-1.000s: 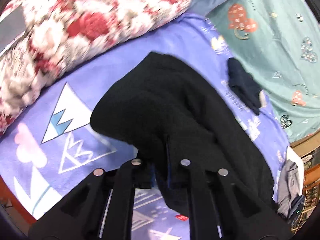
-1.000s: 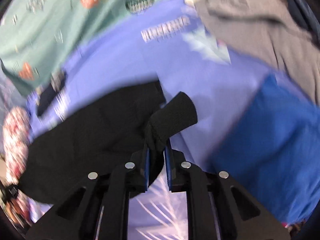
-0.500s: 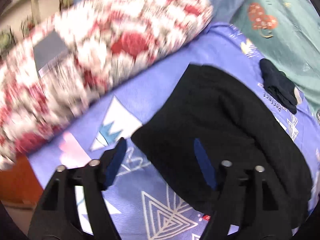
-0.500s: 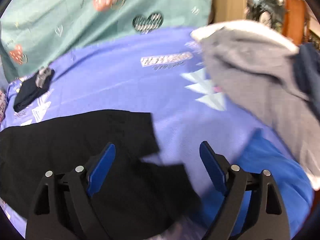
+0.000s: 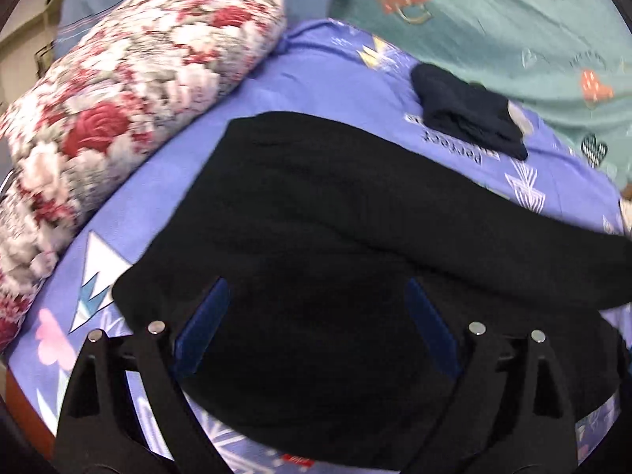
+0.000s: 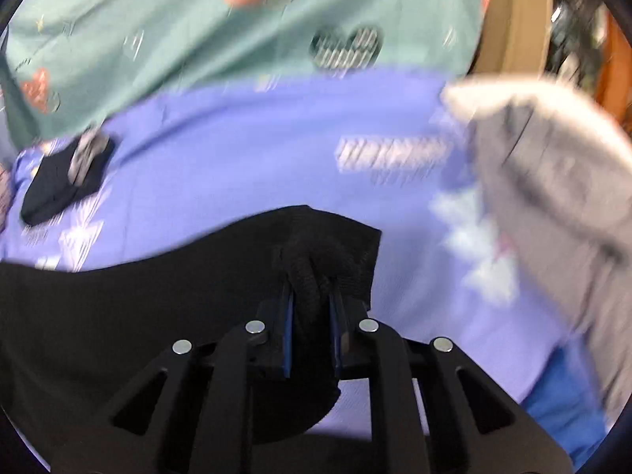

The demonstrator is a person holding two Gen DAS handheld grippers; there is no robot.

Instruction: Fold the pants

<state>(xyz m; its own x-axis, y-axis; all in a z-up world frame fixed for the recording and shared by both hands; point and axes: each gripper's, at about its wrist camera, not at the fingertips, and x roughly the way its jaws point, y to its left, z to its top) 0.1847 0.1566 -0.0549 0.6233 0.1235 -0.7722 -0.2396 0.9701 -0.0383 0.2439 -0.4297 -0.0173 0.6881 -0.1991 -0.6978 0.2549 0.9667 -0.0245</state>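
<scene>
The pants (image 5: 335, 217) lie spread across the bed sheet (image 5: 324, 63). In the left wrist view, a pillow (image 5: 118, 110) lies on the sheet to the left of the pants, and a small folded cloth (image 5: 466, 114) lies on the sheet behind them, near a blanket (image 5: 513, 19) at the far side. In the right wrist view, a sweater (image 6: 553, 181) lies to the right of the pants, apart from them, and the small folded cloth (image 6: 59, 185) is at the far left.
</scene>
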